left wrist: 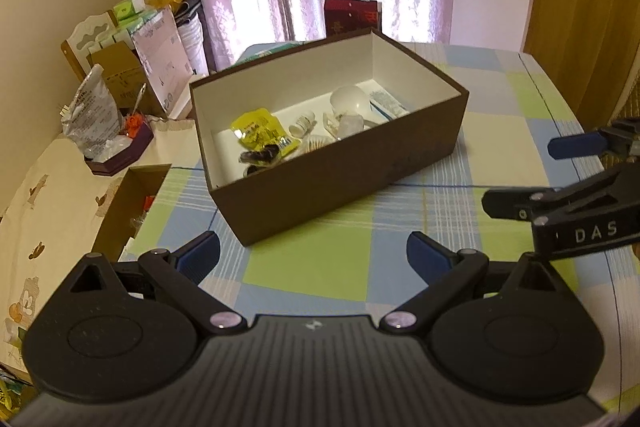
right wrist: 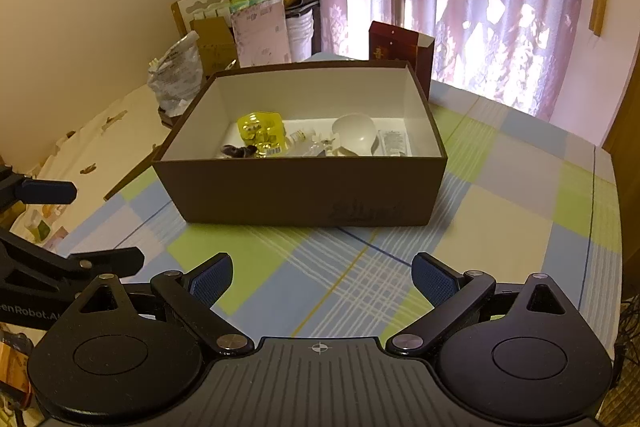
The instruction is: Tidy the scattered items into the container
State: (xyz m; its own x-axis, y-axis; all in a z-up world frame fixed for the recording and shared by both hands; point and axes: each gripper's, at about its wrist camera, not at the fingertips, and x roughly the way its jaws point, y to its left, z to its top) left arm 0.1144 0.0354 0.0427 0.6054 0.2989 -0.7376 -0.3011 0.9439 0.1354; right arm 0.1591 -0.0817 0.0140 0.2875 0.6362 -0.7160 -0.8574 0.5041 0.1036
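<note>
A brown cardboard box [left wrist: 340,183] [right wrist: 300,195] with a white inside stands on the checked tablecloth. Inside it lie a yellow packet [left wrist: 258,131] [right wrist: 262,133], a white light bulb [left wrist: 347,101] [right wrist: 354,133], a small white bottle [left wrist: 302,125], a dark hair clip [left wrist: 260,157] [right wrist: 238,151] and a white tube [left wrist: 388,105] [right wrist: 394,143]. My left gripper [left wrist: 314,259] hovers open and empty before the box's near corner. My right gripper [right wrist: 322,281] is open and empty in front of the box's long side. Each gripper shows at the edge of the other's view.
The checked tablecloth [right wrist: 500,207] spreads to the right of and in front of the box. A dark red carton [left wrist: 352,17] [right wrist: 400,45] stands behind the box. To the left a side surface carries a silver bag [left wrist: 94,115], cardboard boxes [left wrist: 120,71] and a purple tray [left wrist: 120,157].
</note>
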